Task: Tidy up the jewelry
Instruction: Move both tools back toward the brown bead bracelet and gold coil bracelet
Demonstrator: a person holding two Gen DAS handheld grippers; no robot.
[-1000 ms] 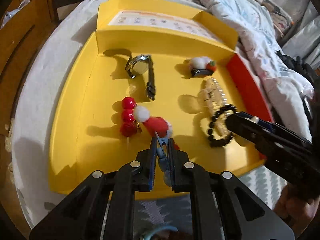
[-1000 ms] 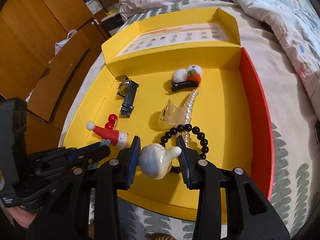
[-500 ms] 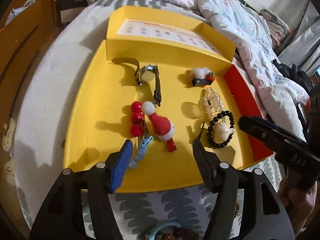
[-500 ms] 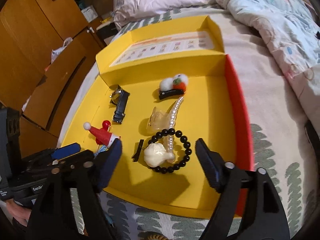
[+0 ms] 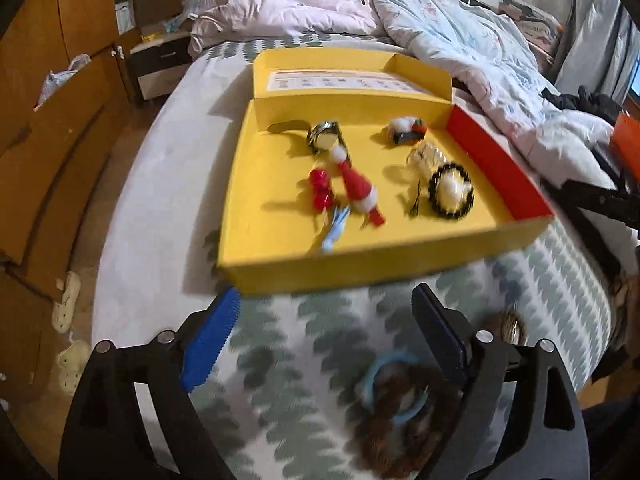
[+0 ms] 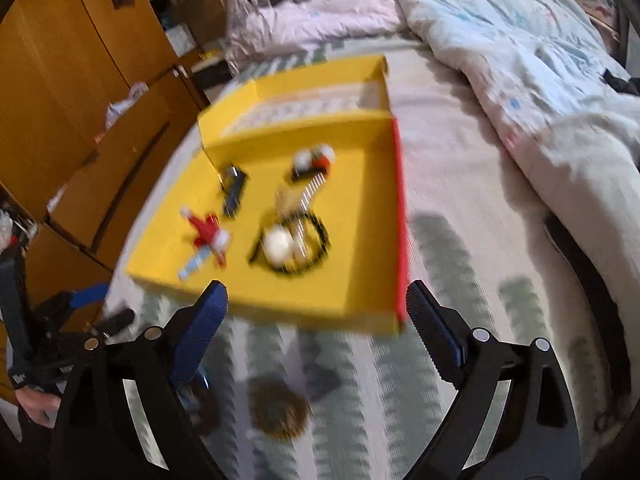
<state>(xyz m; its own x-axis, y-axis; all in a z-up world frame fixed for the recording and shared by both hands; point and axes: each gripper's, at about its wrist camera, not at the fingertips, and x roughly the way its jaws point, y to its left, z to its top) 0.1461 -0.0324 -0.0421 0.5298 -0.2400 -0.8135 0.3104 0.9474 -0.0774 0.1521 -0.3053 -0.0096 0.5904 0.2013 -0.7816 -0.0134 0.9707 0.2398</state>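
Note:
The yellow box [image 5: 280, 276] lies on the bed with jewelry inside: a watch [image 5: 324, 140], a red Santa-hat clip [image 5: 358, 188], a light blue clip [image 5: 336, 228] and a black bead bracelet [image 5: 436, 200] around a white piece [image 5: 452, 186]. My left gripper [image 5: 324, 300] hovers over the bedspread just before the box's front wall, jaws opening with nothing between them. My right gripper [image 6: 316, 292] hangs before the box [image 6: 320, 312] too, jaws opening and empty. In the right wrist view, the white piece [image 6: 278, 244] rests inside the bracelet [image 6: 320, 236].
A light blue ring [image 5: 394, 384] and a brown scrunchie [image 5: 400, 432] lie on the patterned bedspread near the left gripper; the scrunchie [image 6: 280, 412] also shows in the right wrist view. Wooden cupboards [image 5: 60, 160] stand left, a crumpled duvet [image 5: 480, 60] right.
Both grippers opened, leaving the blue clip and the white piece in the box. Both then drew back and up, out of the box to over the bedspread.

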